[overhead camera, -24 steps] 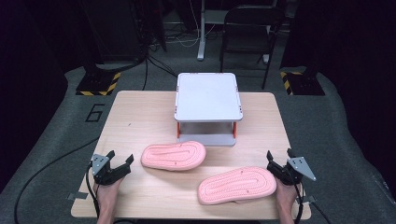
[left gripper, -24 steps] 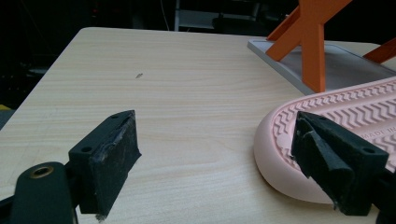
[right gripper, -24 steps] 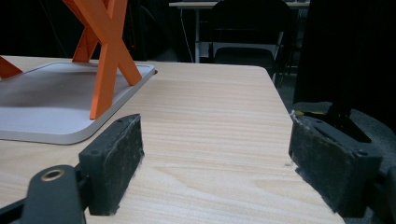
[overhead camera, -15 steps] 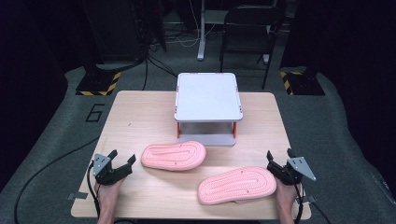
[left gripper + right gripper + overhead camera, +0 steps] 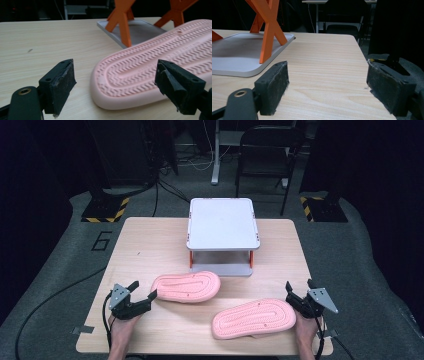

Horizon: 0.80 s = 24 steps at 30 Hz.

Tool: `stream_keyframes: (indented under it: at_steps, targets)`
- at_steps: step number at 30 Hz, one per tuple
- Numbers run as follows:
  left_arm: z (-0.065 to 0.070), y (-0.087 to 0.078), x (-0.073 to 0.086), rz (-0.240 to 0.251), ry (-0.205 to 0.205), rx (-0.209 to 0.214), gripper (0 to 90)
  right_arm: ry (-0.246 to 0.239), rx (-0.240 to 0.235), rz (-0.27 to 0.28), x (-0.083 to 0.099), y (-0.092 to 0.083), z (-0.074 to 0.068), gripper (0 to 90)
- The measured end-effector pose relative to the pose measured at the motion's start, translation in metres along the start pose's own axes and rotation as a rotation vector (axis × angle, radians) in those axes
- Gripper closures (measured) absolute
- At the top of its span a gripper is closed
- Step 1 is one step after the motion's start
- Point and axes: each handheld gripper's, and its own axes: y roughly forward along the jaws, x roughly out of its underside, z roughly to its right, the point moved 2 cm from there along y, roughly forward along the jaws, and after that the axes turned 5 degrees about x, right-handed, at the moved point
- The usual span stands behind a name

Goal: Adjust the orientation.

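Two pink slippers lie sole up on the wooden table (image 5: 150, 245). One slipper (image 5: 186, 287) lies left of centre, the other slipper (image 5: 255, 318) nearer the front right. My left gripper (image 5: 143, 289) rests at the front left, open, its jaws pointing at the end of the left slipper. In the left gripper view that slipper's ribbed sole (image 5: 155, 67) lies just past the open jaws of the left gripper (image 5: 114, 66), nothing between them. My right gripper (image 5: 298, 285) sits open at the front right, beside the right slipper's end. The right gripper (image 5: 327, 67) faces bare table.
A white two-tier rack (image 5: 222, 223) with orange legs stands at the middle back of the table. Its lower plate (image 5: 242, 57) and an orange leg (image 5: 268, 27) lie ahead and left of the right gripper. The table's right edge (image 5: 359, 47) is close. A chair (image 5: 267, 150) stands behind.
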Motion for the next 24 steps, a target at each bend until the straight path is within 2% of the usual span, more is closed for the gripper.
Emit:
stream_keyframes:
  at_steps: [1, 4, 6, 10, 14, 17, 20, 22, 24]
  targets:
    - [0.007, 0.001, -0.003, -0.016, 0.023, 0.017, 17.8, -0.005, 0.0, -0.001, 0.0, 0.0, 0.001, 17.3]
    - [0.014, 0.003, -0.008, -0.043, 0.037, 0.048, 22.2, -0.005, -0.001, -0.001, 0.0, 0.0, 0.001, 17.2]
    - [0.016, 0.004, -0.009, -0.044, 0.037, 0.061, 23.1, -0.005, -0.001, -0.001, 0.0, 0.0, 0.0, 17.2]
    - [0.027, 0.009, -0.015, -0.061, 0.077, 0.108, 24.6, -0.004, -0.002, -0.001, 0.0, 0.0, 0.001, 17.2]
    - [0.034, 0.007, -0.019, -0.056, 0.092, 0.155, 27.5, -0.004, -0.002, 0.0, 0.0, 0.0, 0.0, 17.3]
    - [0.038, 0.004, -0.017, -0.061, 0.099, 0.178, 29.6, -0.004, -0.003, -0.001, 0.0, 0.0, 0.0, 17.2]
    - [0.044, 0.001, -0.01, -0.097, 0.134, 0.214, 30.9, 0.001, -0.005, -0.002, 0.0, 0.0, 0.0, 17.2]
    - [0.046, 0.002, -0.008, -0.102, 0.136, 0.222, 31.0, -0.002, -0.004, -0.001, 0.0, 0.0, 0.0, 17.3]
    - [0.051, 0.006, -0.003, -0.123, 0.162, 0.24, 30.8, -0.006, -0.001, 0.0, 0.0, 0.0, 0.0, 17.3]
